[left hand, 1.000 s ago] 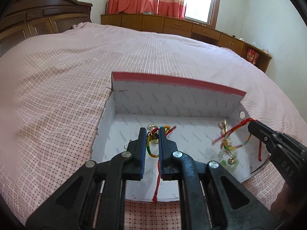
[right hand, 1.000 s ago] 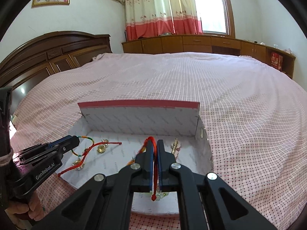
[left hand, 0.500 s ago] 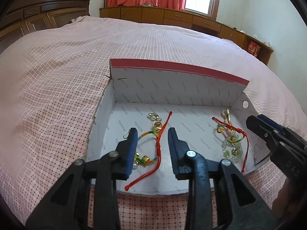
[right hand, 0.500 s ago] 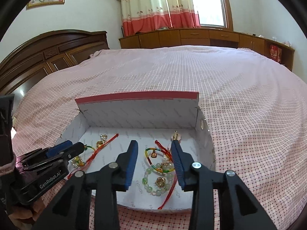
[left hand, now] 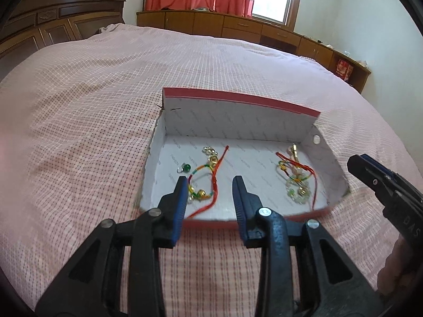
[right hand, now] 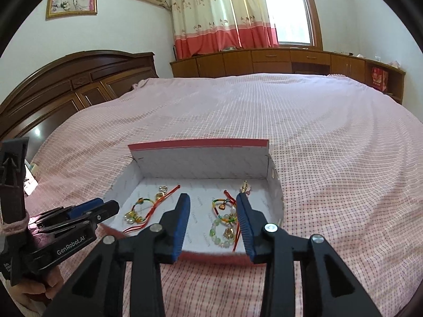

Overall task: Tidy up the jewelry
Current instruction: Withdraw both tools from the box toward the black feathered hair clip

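Observation:
A shallow white box with a red rim (left hand: 239, 103) (right hand: 198, 143) lies on the bed. On its left half lies a red and multicoloured string bracelet with gold bells (left hand: 208, 182) (right hand: 142, 210). On its right half lies a pile of a green bead bracelet and red strings (left hand: 297, 182) (right hand: 224, 223). My left gripper (left hand: 210, 185) is open and empty, just in front of the box's near edge. My right gripper (right hand: 212, 202) is open and empty, also at the near edge; it shows at the right of the left wrist view (left hand: 370, 169).
The box rests on a wide pink checked bedspread (left hand: 92, 105). A dark wooden headboard (right hand: 66, 84) stands at the left. Low wooden cabinets (right hand: 277, 60) run under the curtained window at the back.
Both grippers let go of their bracelets, opened, and drew back and up from the box. The bracelets now lie on the box floor.

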### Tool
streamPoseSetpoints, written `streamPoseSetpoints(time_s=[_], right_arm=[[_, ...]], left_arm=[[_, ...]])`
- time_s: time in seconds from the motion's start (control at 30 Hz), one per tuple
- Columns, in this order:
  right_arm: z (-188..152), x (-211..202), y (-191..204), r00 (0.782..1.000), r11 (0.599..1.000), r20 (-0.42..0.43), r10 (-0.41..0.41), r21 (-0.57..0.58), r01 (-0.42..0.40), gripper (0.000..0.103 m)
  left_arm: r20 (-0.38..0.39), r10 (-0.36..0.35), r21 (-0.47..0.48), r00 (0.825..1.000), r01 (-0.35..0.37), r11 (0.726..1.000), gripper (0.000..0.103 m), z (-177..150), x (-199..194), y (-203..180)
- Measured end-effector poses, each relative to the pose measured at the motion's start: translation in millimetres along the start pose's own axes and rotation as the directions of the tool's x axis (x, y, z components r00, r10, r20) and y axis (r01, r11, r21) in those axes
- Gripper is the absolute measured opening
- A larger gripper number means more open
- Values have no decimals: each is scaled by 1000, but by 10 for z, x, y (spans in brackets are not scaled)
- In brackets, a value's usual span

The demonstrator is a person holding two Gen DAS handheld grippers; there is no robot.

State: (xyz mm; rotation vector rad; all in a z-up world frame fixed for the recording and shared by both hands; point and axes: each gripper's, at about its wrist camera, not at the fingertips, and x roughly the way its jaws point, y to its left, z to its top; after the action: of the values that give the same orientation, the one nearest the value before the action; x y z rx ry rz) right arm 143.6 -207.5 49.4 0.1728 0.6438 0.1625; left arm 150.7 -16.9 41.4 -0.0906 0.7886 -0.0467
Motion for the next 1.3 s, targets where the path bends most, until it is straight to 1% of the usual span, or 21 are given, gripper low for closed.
streamPoseSetpoints(time_s=[0.13,0.3,0.43,0.67,0.9,1.0,1.1,1.3], right_arm=[[-72,-202,-14,1000,1000,-4,16,10,-16,39],[-180,-443,-8,1000,1000,3,7,5,-7,40],[-270,-628,-46,1000,1000,3,5,17,-5,43],[-462,-859,-134,1000,999,-8,-6,39,6,43],[-676,-948,-167,999,998,-45,12,65,-9,43],[-775,-955,-156,998,997,-61,21,78,-16,43],[-865,-949,-120,996,997,-83,31,79,-24,43],[-1017,-868,-44,990,996,-125,60,79,-50,43]], left_arm=[[5,-9,16,1000,9,1000,26,-67,-173,-46],[-4,-35,26,999,35,999,26,-203,-396,-99],[-15,-49,34,999,49,998,26,-300,-532,-141],[-30,-75,46,997,77,996,27,-477,-725,-217],[-68,-90,65,994,95,993,27,-711,-804,-245],[-85,-81,73,993,87,993,27,-811,-795,-255],[-107,-89,70,990,96,993,27,-893,-777,-268],[-145,-134,61,980,144,988,27,-1042,-755,-319]])
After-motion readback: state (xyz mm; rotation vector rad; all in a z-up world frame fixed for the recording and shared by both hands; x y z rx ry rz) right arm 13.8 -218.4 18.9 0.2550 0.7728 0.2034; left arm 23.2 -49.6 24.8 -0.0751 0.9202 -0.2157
